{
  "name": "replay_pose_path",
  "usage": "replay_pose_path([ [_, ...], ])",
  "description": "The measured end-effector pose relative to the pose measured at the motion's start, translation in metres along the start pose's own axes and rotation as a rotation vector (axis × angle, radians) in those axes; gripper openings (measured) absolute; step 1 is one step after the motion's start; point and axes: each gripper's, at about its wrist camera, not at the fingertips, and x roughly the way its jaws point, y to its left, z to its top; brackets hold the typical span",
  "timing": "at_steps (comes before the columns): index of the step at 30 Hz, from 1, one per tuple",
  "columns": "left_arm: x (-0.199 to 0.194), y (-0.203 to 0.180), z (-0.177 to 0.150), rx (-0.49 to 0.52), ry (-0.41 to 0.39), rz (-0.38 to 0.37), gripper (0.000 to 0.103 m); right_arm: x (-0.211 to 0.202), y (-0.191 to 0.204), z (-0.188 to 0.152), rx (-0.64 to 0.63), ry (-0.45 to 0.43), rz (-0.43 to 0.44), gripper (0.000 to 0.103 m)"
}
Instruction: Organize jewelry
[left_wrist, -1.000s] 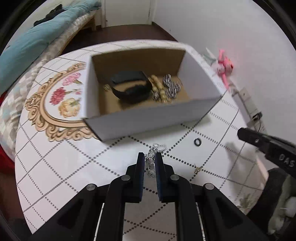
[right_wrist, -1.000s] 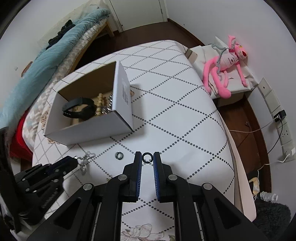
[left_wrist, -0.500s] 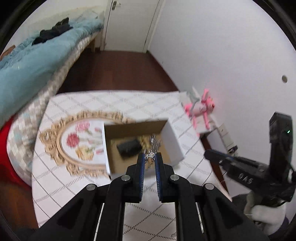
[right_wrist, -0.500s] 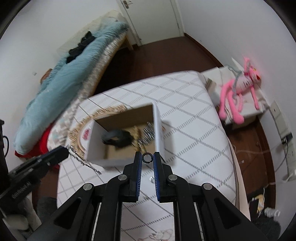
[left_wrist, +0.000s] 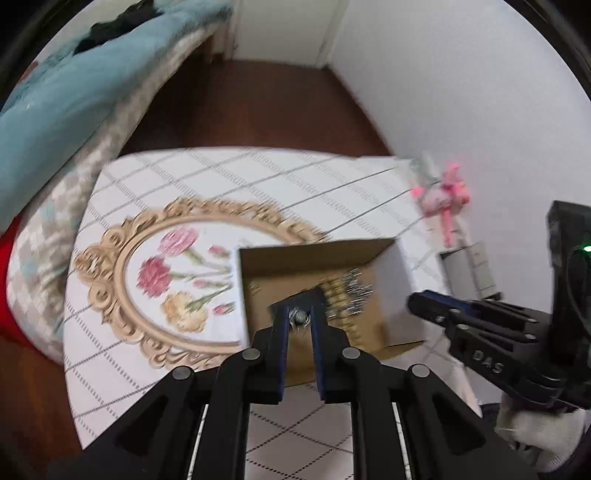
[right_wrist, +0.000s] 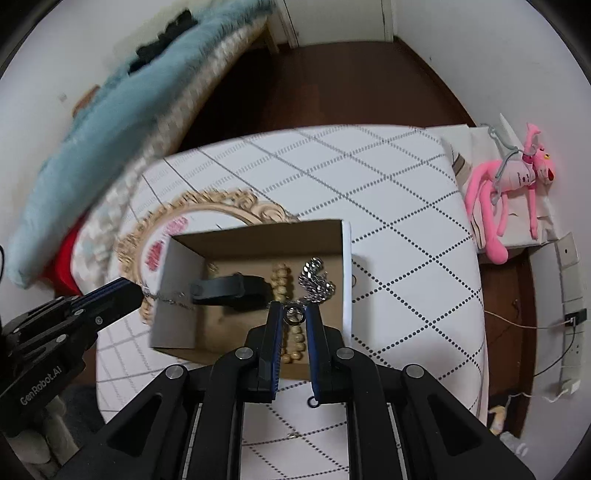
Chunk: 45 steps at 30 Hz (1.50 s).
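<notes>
Now we hold both tongs above the open cardboard box (right_wrist: 255, 236) on the quilted white table (right_wrist: 406, 206), each with a piece of jewelry. Our right tongs (right_wrist: 294, 316) are clamped on a small ring (right_wrist: 294, 314), which sits upright between the blue pads directly over the box's near right corner, above the wooden bead bracelet (right_wrist: 284, 284) and the silver chain bracelet (right_wrist: 316, 282) lying inside. Our left tongs (left_wrist: 299, 318) are closed on a thin silver chain (right_wrist: 168, 297); in the right view it trails from the tips across the box's left wall toward the black wristband (right_wrist: 229, 291), its long axis running roughly left to right over the opening. In the left view the chain shows only as a bunched glint between the pads, and that picture is blurred.

The relation that matters is vertical: the box lies straight below both loads, so we judge a plain release would drop each piece inside. The ring is well within the walls; the chain straddles the left wall, and its tail could catch on the rim.

A second ago both tongs were low at the table, the left on the chain, the right on the ring, with the box ahead of them. Both have since lifted and come over the box. Another dark ring (right_wrist: 312, 401) is on the table beneath the right tongs.
</notes>
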Motion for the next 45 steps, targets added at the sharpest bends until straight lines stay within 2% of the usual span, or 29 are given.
replay_pose_path([
  [2,0.009,0.004,0.001,-0.022,0.040,0.023,0.013,0.006,0.000,0.002,-0.011,0.019,-0.018,0.014],
  [4,0.015,0.006,0.003,-0.027,0.066,0.048,0.024,0.009,0.000,0.004,-0.012,0.029,-0.037,0.017],
  [5,0.017,0.008,0.003,-0.029,0.064,0.079,0.036,0.009,0.000,0.004,-0.016,0.026,-0.046,0.020],
  [6,0.016,0.009,0.002,-0.030,0.049,0.097,0.049,0.008,0.000,0.005,-0.017,0.023,-0.051,0.029],
  [7,0.014,0.011,0.002,-0.031,0.035,0.116,0.057,0.006,-0.001,0.006,-0.016,0.015,-0.062,0.040],
  [8,0.012,0.012,0.001,-0.029,0.018,0.147,0.068,0.003,-0.002,0.007,-0.019,0.007,-0.072,0.045],
  [10,0.010,0.013,0.000,-0.026,-0.007,0.167,0.069,-0.001,-0.001,0.006,-0.032,-0.015,-0.107,0.049],
  [12,0.007,0.015,-0.002,-0.034,-0.025,0.196,0.077,-0.005,-0.002,0.004,-0.031,-0.026,-0.127,0.050],
  [14,0.005,0.018,-0.004,-0.046,-0.048,0.204,0.081,-0.006,-0.003,0.001,-0.032,-0.032,-0.154,0.063],
  [16,0.006,0.019,-0.005,-0.046,-0.061,0.221,0.098,-0.006,-0.003,-0.004,-0.044,-0.038,-0.193,0.092],
  [17,0.006,0.019,-0.008,-0.045,-0.063,0.225,0.103,-0.005,-0.003,-0.006,-0.049,-0.037,-0.209,0.097],
  [18,0.007,0.018,-0.008,-0.042,-0.063,0.230,0.103,-0.004,-0.002,-0.008,-0.056,-0.034,-0.223,0.099],
  [21,0.007,0.017,-0.013,-0.037,-0.062,0.253,0.103,-0.003,-0.002,-0.013,-0.058,-0.033,-0.233,0.099],
  [23,0.005,0.015,-0.015,-0.036,-0.066,0.255,0.103,-0.006,-0.001,-0.015,-0.059,-0.048,-0.236,0.103],
  [32,-0.032,0.004,-0.016,-0.024,-0.136,0.268,0.103,-0.049,0.005,-0.025,-0.048,-0.135,-0.190,0.103],
  [36,-0.035,0.002,-0.038,-0.016,-0.129,0.308,0.103,-0.048,0.003,-0.052,-0.038,-0.120,-0.162,0.103],
  [39,-0.017,0.005,-0.068,-0.014,-0.067,0.352,0.103,-0.026,-0.003,-0.075,-0.015,-0.073,-0.166,0.103],
  [41,0.003,0.008,-0.087,0.001,-0.007,0.339,0.103,-0.009,-0.007,-0.088,-0.004,-0.044,-0.152,0.099],
  [43,0.023,0.009,-0.100,0.015,0.068,0.310,0.103,0.012,-0.010,-0.098,-0.004,-0.005,-0.146,0.077],
  [45,0.043,0.010,-0.114,0.037,0.120,0.323,0.103,0.029,-0.012,-0.104,0.002,0.023,-0.134,0.070],
])
